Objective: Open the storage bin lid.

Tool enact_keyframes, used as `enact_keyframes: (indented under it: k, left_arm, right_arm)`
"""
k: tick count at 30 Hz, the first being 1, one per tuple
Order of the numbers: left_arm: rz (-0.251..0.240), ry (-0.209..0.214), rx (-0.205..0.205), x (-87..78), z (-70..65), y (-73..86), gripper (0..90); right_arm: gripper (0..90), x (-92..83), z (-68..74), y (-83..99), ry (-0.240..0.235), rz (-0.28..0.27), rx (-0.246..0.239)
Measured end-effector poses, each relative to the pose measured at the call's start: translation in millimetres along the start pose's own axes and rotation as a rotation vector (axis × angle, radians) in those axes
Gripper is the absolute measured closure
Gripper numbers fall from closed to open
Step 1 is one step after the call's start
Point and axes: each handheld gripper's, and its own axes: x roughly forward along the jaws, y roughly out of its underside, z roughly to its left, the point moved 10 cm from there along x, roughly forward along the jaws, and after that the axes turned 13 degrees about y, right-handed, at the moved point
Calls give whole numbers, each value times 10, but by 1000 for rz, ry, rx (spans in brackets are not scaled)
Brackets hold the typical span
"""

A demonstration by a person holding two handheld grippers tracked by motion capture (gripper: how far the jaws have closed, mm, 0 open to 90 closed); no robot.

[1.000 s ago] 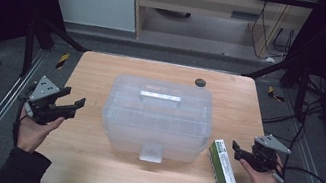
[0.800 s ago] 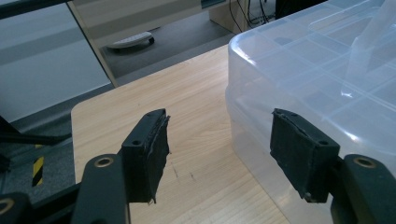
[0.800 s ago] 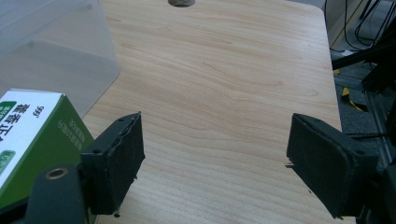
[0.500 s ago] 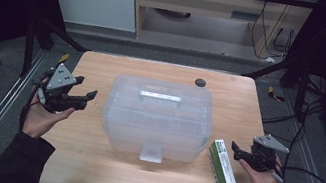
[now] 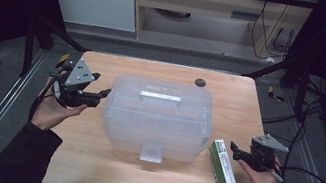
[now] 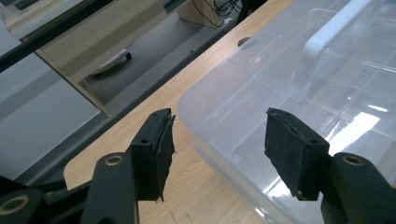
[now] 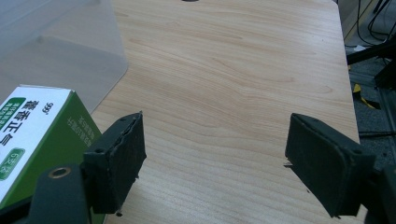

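Two grippers, one box, so going view by view. From the high view, the clear plastic storage box point(image 5: 156, 118) sits dead centre on the wooden table point(image 5: 87, 164): see-through, frosted-looking, rounded corners, with a flat white handle point(image 5: 161, 97) on the lid and a latch tab point(image 5: 151, 151) at its 6 o'clock edge. You can make out divider compartments through the lid. The left gripper point(image 5: 98, 96) hangs at the box's 9 o'clock, tips just beside the wall; its jaws have just been closing a bit but are spread with nothing between them. At the box's 4 o'clock lies a green-and-white carton point(image 5: 222, 166), and the right gripper point(image 5: 233, 150) hovers just beside it, at its 3 o'clock.

Left gripper view: the box's point(image 6: 299, 93) corner sits between and beyond the spread pads point(image 6: 161, 149), neither pressing on it.

Right gripper view: pads point(image 7: 123, 154) wide apart over bare wood, carton point(image 7: 32, 130) at 9 o'clock.
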Motion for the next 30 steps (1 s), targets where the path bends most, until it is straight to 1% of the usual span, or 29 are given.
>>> enact_keyframes:
  k: [2, 4, 5, 7, 8, 9, 12, 13, 16, 17, 19, 21, 23, 24, 26, 30]
  left_arm:
    - [1, 3, 9, 8, -15, -39, 419]
    - [4, 7, 18, 18, -29, -76, 421]
    - [4, 9, 23, 25, -38, -96, 423]
    - [6, 15, 38, 38, -62, -138, 425]
    - [6, 15, 38, 38, -62, -138, 426]
    - [5, 22, 50, 57, -86, -180, 427]
    - [3, 35, 73, 103, -116, -238, 427]
    - [3, 40, 77, 122, -130, -252, 426]
    - [11, 58, 91, 183, -175, -282, 428]
    - [11, 58, 91, 183, -175, -282, 428]
    - [24, 75, 114, 236, -216, -300, 431]
    - [25, 82, 120, 253, -234, -308, 433]
    - [41, 98, 140, 301, -282, -324, 435]
    - [41, 98, 140, 301, -282, -324, 435]
    - [58, 101, 163, 325, -308, -339, 435]
    - [72, 112, 184, 364, -349, -381, 435]
  right_arm:
    - [205, 2, -7, -5, 3, -6, -10]
    - [206, -2, 1, -1, -3, -1, -7]
    - [206, 7, -6, 1, 2, -3, -16]
    - [206, 10, -2, 3, 0, 3, -14]
    - [206, 11, 1, 0, 0, 3, -14]
    - [206, 13, 4, -5, -2, -1, -17]
    - [207, 12, 17, -1, -4, 4, -22]
    - [207, 15, 17, -1, -4, 1, -29]
    - [208, 18, 17, 3, -5, 4, -29]
    - [208, 18, 17, 3, -5, 4, -29]
    - [209, 18, 15, 7, -5, 7, -28]
    - [210, 20, 15, 8, -6, 7, -31]
    - [210, 27, 16, 16, -5, 11, -33]
    - [210, 27, 16, 16, -5, 11, -33]
    - [210, 30, 23, 25, -9, 17, -31]
    - [210, 40, 16, 33, -7, 18, -37]
